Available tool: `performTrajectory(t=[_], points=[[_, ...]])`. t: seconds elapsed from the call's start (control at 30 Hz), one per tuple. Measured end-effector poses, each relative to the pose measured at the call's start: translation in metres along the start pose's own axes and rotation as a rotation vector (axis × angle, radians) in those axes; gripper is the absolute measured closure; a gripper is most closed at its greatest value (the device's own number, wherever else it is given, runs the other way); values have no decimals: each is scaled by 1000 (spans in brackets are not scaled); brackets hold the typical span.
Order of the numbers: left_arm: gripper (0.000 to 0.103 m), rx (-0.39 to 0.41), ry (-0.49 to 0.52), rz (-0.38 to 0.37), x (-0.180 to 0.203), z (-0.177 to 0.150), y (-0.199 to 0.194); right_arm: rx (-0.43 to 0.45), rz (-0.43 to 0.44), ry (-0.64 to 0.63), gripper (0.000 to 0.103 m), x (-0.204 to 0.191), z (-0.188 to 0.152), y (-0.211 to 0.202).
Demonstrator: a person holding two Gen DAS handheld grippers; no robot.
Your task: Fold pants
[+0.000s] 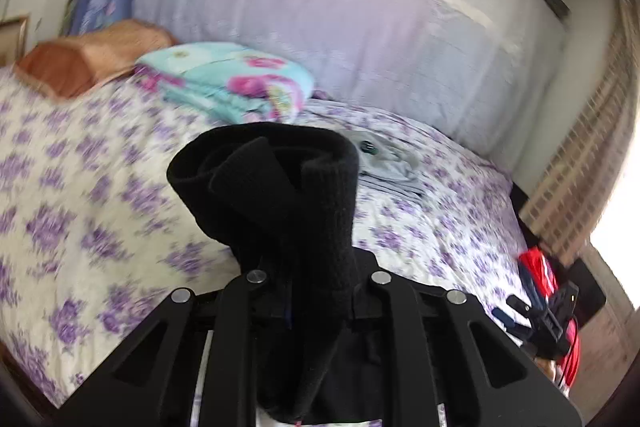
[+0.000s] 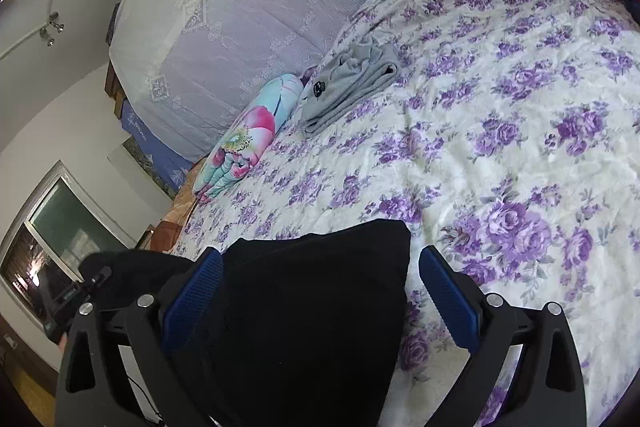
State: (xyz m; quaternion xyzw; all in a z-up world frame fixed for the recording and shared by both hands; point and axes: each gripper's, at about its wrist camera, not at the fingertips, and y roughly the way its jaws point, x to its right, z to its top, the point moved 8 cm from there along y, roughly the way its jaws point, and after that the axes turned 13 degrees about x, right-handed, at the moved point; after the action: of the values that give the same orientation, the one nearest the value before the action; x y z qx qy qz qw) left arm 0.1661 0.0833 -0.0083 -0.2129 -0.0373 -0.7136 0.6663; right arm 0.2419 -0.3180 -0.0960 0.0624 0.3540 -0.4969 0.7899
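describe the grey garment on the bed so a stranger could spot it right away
Start at the bed with the purple-flowered bedspread and look toward the lace-draped headboard. Beside the folded turquoise floral blanket lies the grey garment, folded. It is the only plain grey piece, with a small dark badge.

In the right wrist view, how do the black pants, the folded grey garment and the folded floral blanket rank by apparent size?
1. Black pants, though nearness to the camera inflates them.
2 and 3. Folded grey garment and folded floral blanket look alike; I would not rank them.
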Motion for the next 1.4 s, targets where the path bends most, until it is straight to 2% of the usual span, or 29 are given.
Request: performTrajectory(t=[0.1,0.2,0.27,0.37,0.43,0.5,0.53,0.57,0.63,0.7,0.8,0.87,0.93,1.0,1.03,1.1,1.2,1.23,1.27,1.33,1.4], points=[[87,-45,172,-131,97,-11,21,36,-18,-4,4,5,8,-18],[87,-129,274,-254,176,-50,48,77,-61,15,4,21,16,-41],[87,-191,328,-311,213,-87,64,90,-91,30,4,34,19,-54],[81,-356,403,-336,239,-161,90,102,-137,49,4,55,19,-72],[73,-401,435,-321,237,-190,95,109,-156,59,4,64,19,-81],[57,-372,443,-339,237,-189,83,113,-170,53,4,69,19,-86],[30,-344,428,-359,237,-181,73,111,-173,49,4,68,18,-86],[11,-296,413,-365,236,-170,62,110,-168,43,4,64,18,-85],[8,-175,385,-361,226,-140,36,114,-140,-8,4,44,20,-81],[7,-127,349,-335,205,-112,23,114,-119,-108,4,14,21,-73],[7,-98,319,-187,159,-86,27,56,-123,-346,4,-34,9,-50],[7,-150,293,-64,117,-86,42,-1,-198,-528,4,-46,-7,-28],[7,-258,257,10,81,-107,64,-109,-308,-617,4,-29,-27,-4],[7,-374,246,84,51,-141,78,-251,-309,-566,4,-4,-52,10],[6,-426,233,78,43,-160,82,-267,-284,-491,4,3,-52,9],[6,-434,123,20,32,-170,79,-262,-204,-315,4,8,-43,-3],[7,-451,-50,-66,25,-161,79,-298,-16,77,4,19,-34,-17],[7,-453,-99,-94,25,-159,79,-321,10,180,4,25,-34,-17],[7,-473,-143,-126,26,-158,81,-330,20,238,4,31,-34,-16],[7,-507,-186,-161,31,-162,86,-337,19,272,4,36,-34,-12],[7,-524,-170,-172,36,-169,93,-351,17,258,4,32,-36,-5]])
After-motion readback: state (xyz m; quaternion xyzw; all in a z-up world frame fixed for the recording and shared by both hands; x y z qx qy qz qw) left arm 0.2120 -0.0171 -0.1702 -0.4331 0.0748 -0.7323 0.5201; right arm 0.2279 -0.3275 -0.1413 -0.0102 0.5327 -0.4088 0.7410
